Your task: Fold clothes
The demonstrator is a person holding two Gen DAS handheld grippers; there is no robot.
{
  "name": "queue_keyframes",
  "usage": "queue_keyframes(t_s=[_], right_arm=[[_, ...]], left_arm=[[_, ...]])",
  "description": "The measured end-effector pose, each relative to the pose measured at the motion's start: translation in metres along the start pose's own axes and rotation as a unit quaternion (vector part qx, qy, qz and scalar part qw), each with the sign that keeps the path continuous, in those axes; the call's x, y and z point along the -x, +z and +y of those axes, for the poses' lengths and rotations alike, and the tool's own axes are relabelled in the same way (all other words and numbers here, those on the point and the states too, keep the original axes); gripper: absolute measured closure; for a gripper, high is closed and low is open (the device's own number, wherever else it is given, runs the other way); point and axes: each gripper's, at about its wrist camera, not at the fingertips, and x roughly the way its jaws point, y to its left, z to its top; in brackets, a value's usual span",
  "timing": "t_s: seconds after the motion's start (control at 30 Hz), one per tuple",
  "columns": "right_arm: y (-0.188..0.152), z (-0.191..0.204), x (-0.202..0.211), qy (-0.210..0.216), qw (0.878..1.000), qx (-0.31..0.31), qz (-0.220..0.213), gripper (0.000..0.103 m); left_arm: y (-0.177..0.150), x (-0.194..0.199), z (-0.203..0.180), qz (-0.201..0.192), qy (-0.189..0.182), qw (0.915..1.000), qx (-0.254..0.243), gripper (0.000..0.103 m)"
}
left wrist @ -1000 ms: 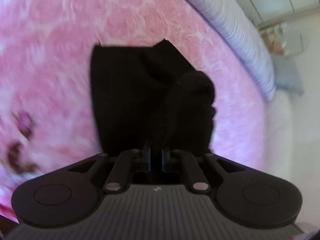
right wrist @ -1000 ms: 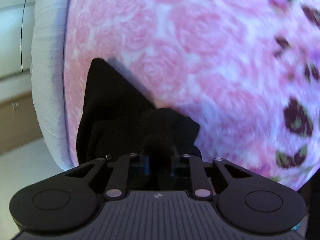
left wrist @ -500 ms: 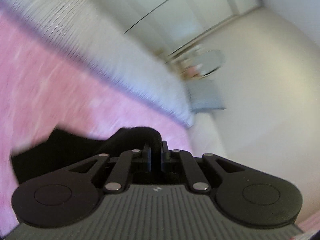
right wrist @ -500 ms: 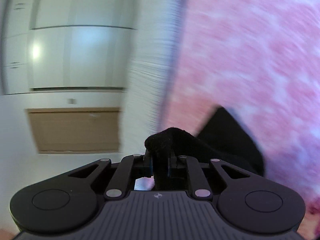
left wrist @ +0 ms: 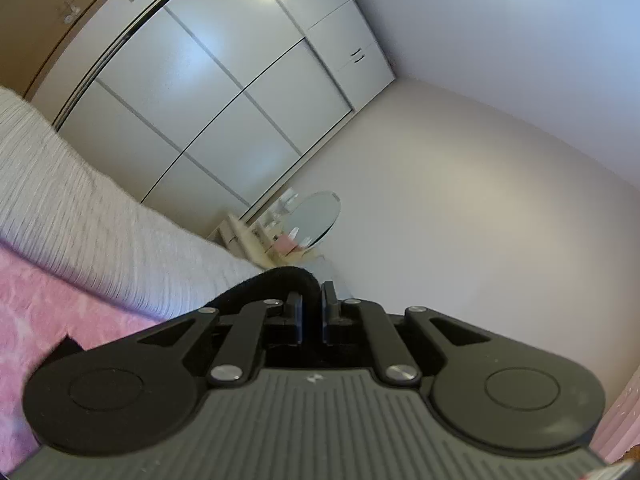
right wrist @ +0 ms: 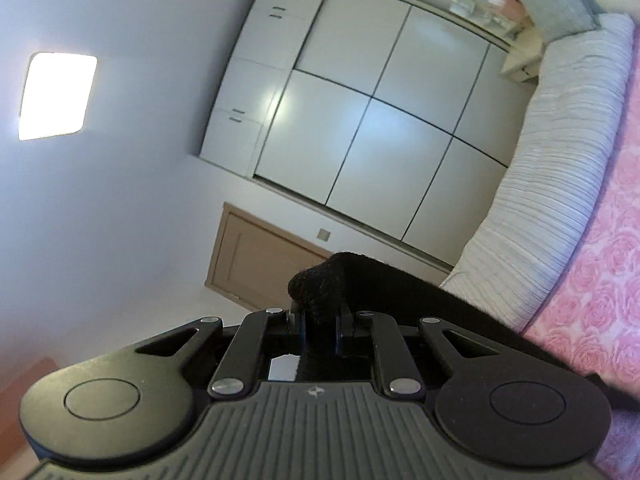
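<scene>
Black garment [right wrist: 344,280] bunched in right tool [right wrist: 320,328]; left view thinner.

Left wrist view: most of the black garment [left wrist: 276,278] is concealed behind the left gripper [left wrist: 312,316]; only a fold above the jaws and a corner at lower left show. The small items on the dressing table [left wrist: 248,238] beside the round mirror [left wrist: 316,216] are too small to identify. The pink bedspread [left wrist: 36,300] is blurred and cut by the frame's left edge.

Right wrist view: the garment's lower part runs behind the right gripper [right wrist: 320,326] and cannot be traced. The bed [right wrist: 560,160] is cut off at the right edge.
</scene>
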Motion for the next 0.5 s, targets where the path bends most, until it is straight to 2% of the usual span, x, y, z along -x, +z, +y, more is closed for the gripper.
queue_keyframes(t_s=[0.17,0.37,0.5], right_arm=[[0.019,0.055,0.01,0.037,0.998,0.05,-0.013,0.089],[0.032,0.073,0.007,0.034,0.996,0.079,-0.003,0.089],[0.047,0.061,-0.022,-0.003,0.997,0.074,0.01,0.089]], left_arm=[[-0.006,0.01,-0.005,0.01,0.001,0.9999,0.014,0.098],[0.006,0.003,-0.017,0.004,0.009,0.9999,-0.001,0.098],[0.01,-0.031,0.006,0.016,0.044,0.9987,0.019,0.098]])
